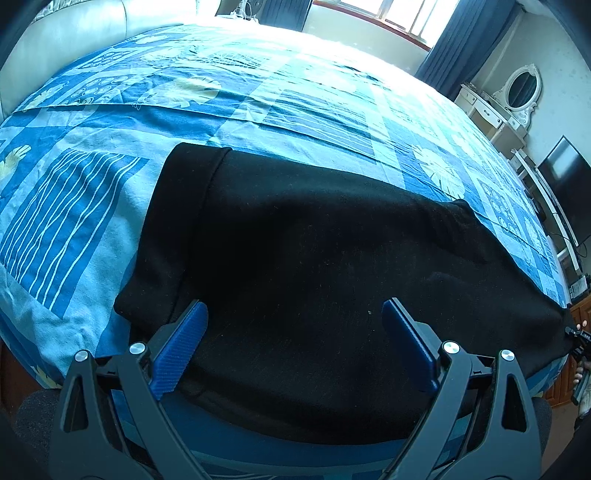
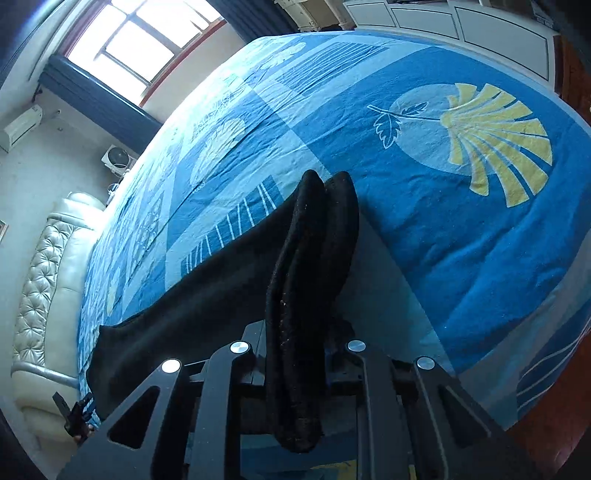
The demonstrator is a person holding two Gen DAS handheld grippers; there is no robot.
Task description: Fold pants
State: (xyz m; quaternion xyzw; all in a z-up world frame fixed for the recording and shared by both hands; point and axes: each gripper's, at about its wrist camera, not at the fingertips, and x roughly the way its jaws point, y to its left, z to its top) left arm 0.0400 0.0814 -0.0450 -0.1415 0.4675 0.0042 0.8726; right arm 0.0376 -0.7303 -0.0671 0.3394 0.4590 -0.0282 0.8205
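Observation:
Black pants (image 1: 314,258) lie spread across the near part of a bed with a blue patterned sheet (image 1: 258,103). My left gripper (image 1: 295,325) is open just above the pants' near edge, its blue fingertips (image 1: 192,325) wide apart, holding nothing. In the right wrist view my right gripper (image 2: 299,354) is shut on a bunched double fold of the pants (image 2: 310,277), which stands up between the jaws; its fingertips are hidden by the cloth. The rest of the pants (image 2: 192,314) trails left over the sheet (image 2: 443,221). The right gripper shows small at the pants' far right end (image 1: 580,336).
A padded cream headboard (image 2: 48,295) runs along the bed's far side. A window (image 1: 399,18) with dark curtains, a white dresser with oval mirror (image 1: 517,92) and a dark screen (image 1: 569,184) stand beyond the bed. The bed's near edge is under my left gripper.

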